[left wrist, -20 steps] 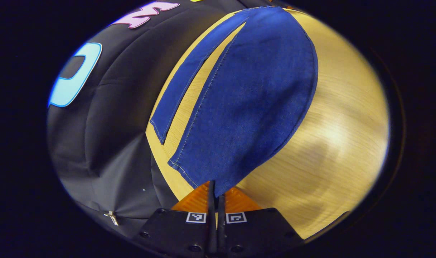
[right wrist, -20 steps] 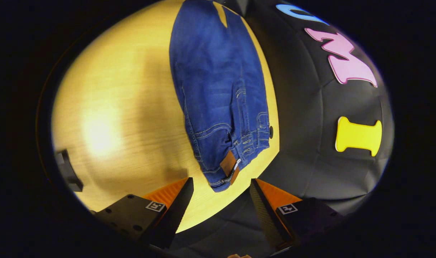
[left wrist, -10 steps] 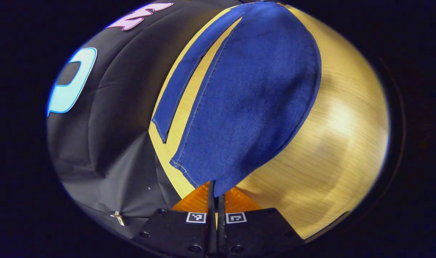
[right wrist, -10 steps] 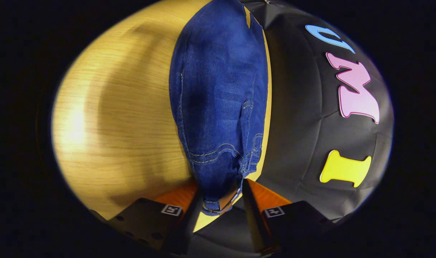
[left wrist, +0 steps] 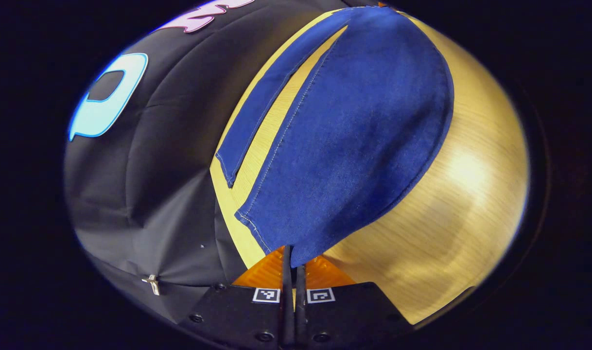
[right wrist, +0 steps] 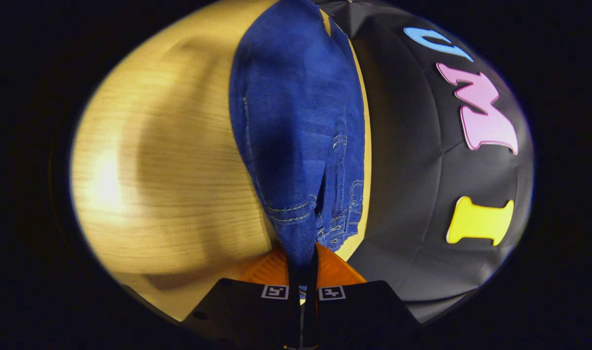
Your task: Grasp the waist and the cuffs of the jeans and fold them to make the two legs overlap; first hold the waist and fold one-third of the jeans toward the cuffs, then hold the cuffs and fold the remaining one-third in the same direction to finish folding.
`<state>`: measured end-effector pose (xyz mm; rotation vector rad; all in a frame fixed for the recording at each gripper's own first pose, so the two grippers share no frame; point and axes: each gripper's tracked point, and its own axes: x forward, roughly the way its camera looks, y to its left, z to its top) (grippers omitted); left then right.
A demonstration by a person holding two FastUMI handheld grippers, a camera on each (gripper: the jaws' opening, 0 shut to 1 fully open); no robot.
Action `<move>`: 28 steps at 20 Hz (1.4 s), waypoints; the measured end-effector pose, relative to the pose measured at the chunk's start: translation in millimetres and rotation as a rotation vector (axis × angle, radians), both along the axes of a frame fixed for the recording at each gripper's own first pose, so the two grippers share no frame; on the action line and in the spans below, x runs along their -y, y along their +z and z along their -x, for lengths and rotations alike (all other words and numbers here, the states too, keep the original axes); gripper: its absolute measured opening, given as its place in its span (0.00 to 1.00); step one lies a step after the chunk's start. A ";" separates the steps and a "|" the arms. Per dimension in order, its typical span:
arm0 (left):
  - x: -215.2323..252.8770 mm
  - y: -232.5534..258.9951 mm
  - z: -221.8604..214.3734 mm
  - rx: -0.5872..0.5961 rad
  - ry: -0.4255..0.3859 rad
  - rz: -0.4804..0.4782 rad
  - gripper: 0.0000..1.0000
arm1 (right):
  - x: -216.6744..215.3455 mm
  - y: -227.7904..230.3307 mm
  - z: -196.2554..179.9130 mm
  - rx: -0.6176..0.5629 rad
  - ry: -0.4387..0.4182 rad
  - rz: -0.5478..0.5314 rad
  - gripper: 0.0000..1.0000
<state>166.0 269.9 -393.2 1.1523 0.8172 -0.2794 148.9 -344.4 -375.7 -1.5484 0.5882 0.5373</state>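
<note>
Left tongs (left wrist: 294, 257) clamped tight on the cuff (left wrist: 276, 240) of the nearer leg – fingers pinched together with denim between them. Right tongs (right wrist: 303, 265) likewise closed on the waist (right wrist: 301, 233) near the back pocket seam, fabric pinched between both fingers.

Jeans (left wrist: 354, 136) laid lengthwise on the table (left wrist: 461, 194), close to the edge by the booth wall. In the left gripper view: gripped leg wide and flat, far leg (left wrist: 271, 102) a narrow strip beside it nearer the wall, table showing in the gap between. So legs not yet overlapped. In the right gripper view: waist end bunched slightly at the grip, belt loops and fly stitching on the wall side.

Step in hand, by judgement: first one – both ends gripped, leg-over-leg fold about to start. Thirds folds not begun.

Next move likely calls for:
- lift both ends together, same height, enough to clear the table
- carry gripped leg across toward the wall side, over the far leg
- keep tension along the length so the denim doesn't sag mid-span
- lay down with cuffs and seams lined up

Risks: far leg very near the table edge – overshoot could drag fabric off. Uneven lift could twist the crotch and leave a skewed overlap. Grip depth on the waist hard to judge.
</note>
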 end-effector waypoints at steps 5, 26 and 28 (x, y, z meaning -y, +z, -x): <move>5.6 1.1 2.0 0.011 0.073 0.052 0.06 | -3.7 7.3 12.6 -0.042 -0.014 0.011 0.06; 38.3 100.7 -205.8 -0.131 0.816 0.944 0.06 | -47.1 142.2 -95.7 -0.233 -0.443 -0.478 0.05; 43.5 85.0 -241.8 -0.196 0.872 0.991 0.06 | -39.4 120.5 -116.9 -0.329 -0.654 -0.618 0.06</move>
